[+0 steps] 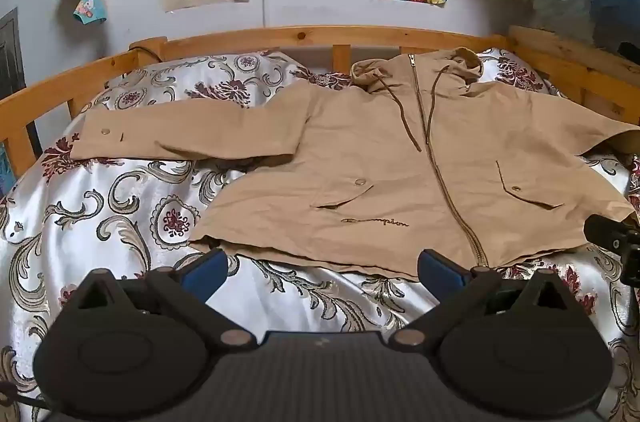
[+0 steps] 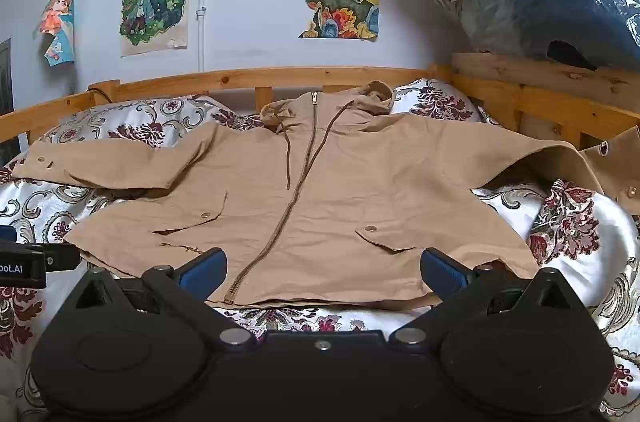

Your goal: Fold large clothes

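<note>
While both sets of tongs stand spread wide with nothing between their pads, the jacket (image 1: 400,162) lies directly ahead of them, flat on the bed (image 1: 120,222). The left tongs (image 1: 322,270) sit just short of the hem, left of the zip; the right tongs (image 2: 324,272) sit over the hem itself, right of the zip, and appear slightly nearer the cloth. The jacket's long axis from hem to hood runs away from the tongs, with the hood (image 2: 376,94) pointing toward the headboard (image 2: 248,78) and the front facing up. Its sleeves extend crosswise: the left sleeve (image 1: 180,134) lies flat, and the right sleeve (image 2: 568,158) drapes off toward the bed rail.
</note>
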Available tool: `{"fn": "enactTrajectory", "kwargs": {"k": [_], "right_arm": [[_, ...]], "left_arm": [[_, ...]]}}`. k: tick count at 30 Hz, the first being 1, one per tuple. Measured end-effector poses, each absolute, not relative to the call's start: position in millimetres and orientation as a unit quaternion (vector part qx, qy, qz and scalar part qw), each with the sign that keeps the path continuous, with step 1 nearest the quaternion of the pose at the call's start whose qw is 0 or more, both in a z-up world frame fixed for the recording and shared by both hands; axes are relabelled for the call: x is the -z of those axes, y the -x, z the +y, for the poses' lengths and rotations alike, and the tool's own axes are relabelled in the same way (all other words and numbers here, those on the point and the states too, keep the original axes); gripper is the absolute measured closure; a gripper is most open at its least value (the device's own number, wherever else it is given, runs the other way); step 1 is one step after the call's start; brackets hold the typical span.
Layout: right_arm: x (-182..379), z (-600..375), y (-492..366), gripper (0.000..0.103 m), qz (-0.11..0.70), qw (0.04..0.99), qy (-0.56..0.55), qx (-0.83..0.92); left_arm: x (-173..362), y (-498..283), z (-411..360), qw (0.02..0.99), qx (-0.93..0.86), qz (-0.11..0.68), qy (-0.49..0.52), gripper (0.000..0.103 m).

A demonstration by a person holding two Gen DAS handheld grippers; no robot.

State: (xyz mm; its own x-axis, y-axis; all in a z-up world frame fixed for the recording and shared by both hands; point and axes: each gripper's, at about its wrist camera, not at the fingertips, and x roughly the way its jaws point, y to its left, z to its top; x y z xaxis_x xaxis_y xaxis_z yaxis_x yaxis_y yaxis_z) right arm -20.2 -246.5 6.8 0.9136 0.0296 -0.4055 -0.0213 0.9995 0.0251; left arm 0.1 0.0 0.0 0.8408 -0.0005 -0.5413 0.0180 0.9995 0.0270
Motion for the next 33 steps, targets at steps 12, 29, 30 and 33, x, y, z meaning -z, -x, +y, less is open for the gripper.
{"fn": "enactTrajectory", "kwargs": {"k": [12,29,30,33], "right_arm": [[-9.1,-243.9,21.9,0.001,0.208,0.978,-0.011,-0.013],[-4.9,-246.7,19.7,0.001,0.221,0.975,-0.011,0.007],[-4.6,-247.3,18.9,0.001,0.221,0.975,-0.011,0.008],[-4.8,-247.8,18.4,0.001,0.223,0.975,-0.013,0.011]], "left_arm": [[7.4,1.5,0.0,0.958,0.001,0.285,-0.013,0.001],[3.3,0.3,3.2,0.956,0.002,0.293,0.005,0.001],[3.3,0.4,3.5,0.956,0.002,0.293,0.006,0.001],[3.4,0.1,2.7,0.956,0.001,0.295,0.008,0.001]]}}
